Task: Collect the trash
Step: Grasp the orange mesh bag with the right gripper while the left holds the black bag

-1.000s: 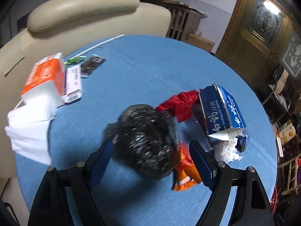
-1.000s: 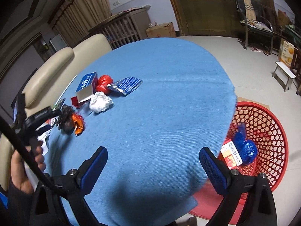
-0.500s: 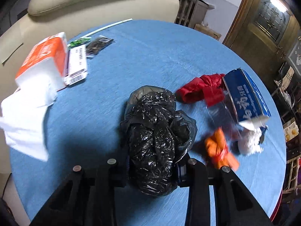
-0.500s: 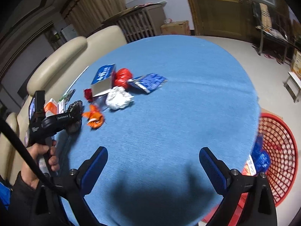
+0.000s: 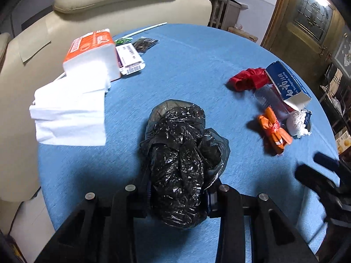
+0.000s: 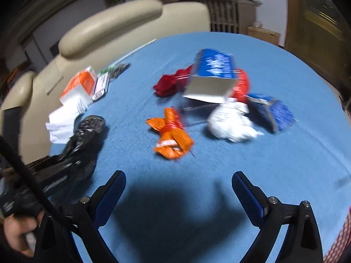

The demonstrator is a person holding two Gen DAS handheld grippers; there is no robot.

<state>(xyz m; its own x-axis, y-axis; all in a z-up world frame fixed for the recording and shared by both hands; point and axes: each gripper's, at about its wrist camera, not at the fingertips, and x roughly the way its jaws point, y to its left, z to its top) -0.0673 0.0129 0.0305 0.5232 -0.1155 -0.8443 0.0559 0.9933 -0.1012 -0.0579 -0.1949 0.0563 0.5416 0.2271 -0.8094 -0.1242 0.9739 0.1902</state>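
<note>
**Black bag gripped, orange wrapper next in line**

Between the fingers of the left gripper point(image 5: 178, 194) sits the crumpled black plastic bag point(image 5: 182, 153), clenched from both sides near its lower end, with most of its bulk bulging out ahead of the pads onto the blue table point(image 5: 193, 65). The right gripper point(image 6: 178, 188) hangs released and empty, jaws spread wide, over bare cloth.

Taking the black bag as landmark: the orange wrapper point(image 6: 171, 135) lies to its right, well apart. Just beyond the wrapper sit the white paper wad point(image 6: 230, 125) and the blue carton point(image 6: 212, 74), with red plastic point(image 6: 169, 83) touching the carton. The tissue pack point(image 5: 92, 52) lies to the bag's left, near the table edge.

To carry the bag cleanly, the squeeze should probably stay firm: thin film slips and can snag. The right gripper would do best to straddle the wrapper across its narrow, tied middle.
</note>
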